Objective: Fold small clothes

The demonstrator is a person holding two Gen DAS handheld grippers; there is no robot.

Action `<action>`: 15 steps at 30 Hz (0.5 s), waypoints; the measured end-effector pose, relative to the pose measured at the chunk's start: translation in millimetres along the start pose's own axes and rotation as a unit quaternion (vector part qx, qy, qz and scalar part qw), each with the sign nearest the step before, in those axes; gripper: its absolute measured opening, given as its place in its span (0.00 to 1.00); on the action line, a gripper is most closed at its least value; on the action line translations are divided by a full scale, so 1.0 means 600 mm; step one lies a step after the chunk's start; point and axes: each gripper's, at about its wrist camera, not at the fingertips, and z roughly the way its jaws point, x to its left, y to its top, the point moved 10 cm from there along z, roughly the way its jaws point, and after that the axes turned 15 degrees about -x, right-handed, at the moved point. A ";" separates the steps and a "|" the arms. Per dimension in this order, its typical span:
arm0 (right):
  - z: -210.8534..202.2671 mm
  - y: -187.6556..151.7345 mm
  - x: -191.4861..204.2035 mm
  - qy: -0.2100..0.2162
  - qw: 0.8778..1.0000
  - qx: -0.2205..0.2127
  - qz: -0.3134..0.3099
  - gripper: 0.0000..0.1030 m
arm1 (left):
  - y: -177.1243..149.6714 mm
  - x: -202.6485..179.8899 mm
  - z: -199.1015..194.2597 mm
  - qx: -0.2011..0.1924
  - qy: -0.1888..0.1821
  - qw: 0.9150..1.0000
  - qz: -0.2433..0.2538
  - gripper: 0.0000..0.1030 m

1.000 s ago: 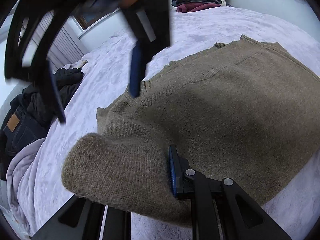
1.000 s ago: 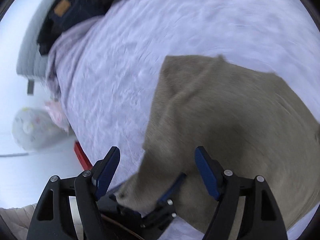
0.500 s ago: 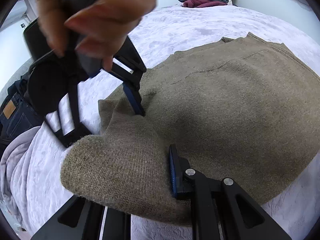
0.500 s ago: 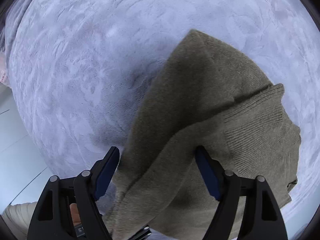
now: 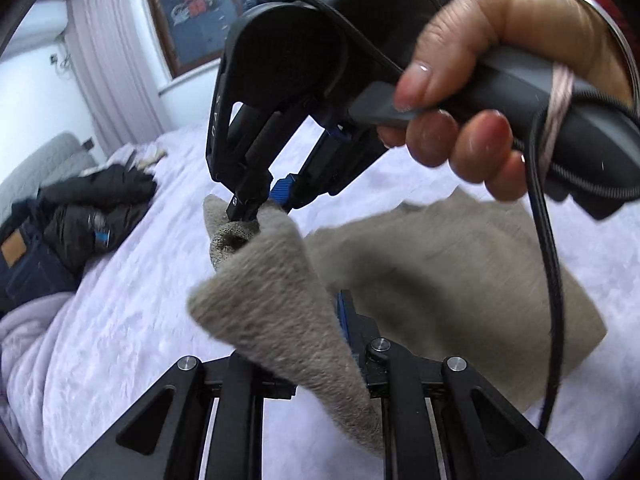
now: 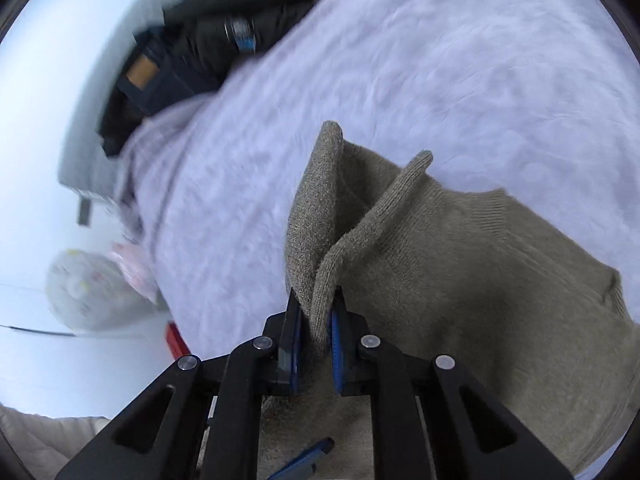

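Both tongs are clamped on the sweater point(image 6: 460, 264): the right tongs point(image 6: 314, 340) pinch a doubled fold of knit low in the centre of their own view, and the left tongs point(image 5: 316, 364) grip another bunch of the same edge at the bottom centre of theirs. The rest of the sweater trails down onto the bed point(image 6: 400, 60), spreading toward the right of both frames. This looks like the lift-and-carry stage of a fold, with one side raised at two points. The next move likely calls for carrying both grips together across the body and laying the edge down flat and square before letting go. Only the left view shows the right tongs from outside, with the hand point(image 5: 480, 92) on the handle and its cable point(image 5: 552, 260). Only the right view shows the bag point(image 6: 92, 292) at lower left. Both show the dark clothes point(image 6: 208, 40).
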 end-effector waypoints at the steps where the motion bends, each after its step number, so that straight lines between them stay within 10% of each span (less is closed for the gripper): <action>1: -0.028 0.002 -0.008 0.007 1.000 -0.018 0.006 0.12 | 0.017 -0.019 -0.001 -0.008 -0.008 1.000 0.008 0.16; 8: -0.223 -0.019 -0.099 0.037 0.987 -0.147 0.059 0.13 | 0.082 -0.186 -0.021 -0.050 -0.084 0.992 0.076 0.16; 15: -0.321 -0.155 -0.301 0.000 0.957 -0.223 0.186 0.13 | 0.014 -0.357 0.002 -0.015 -0.165 0.973 0.159 0.16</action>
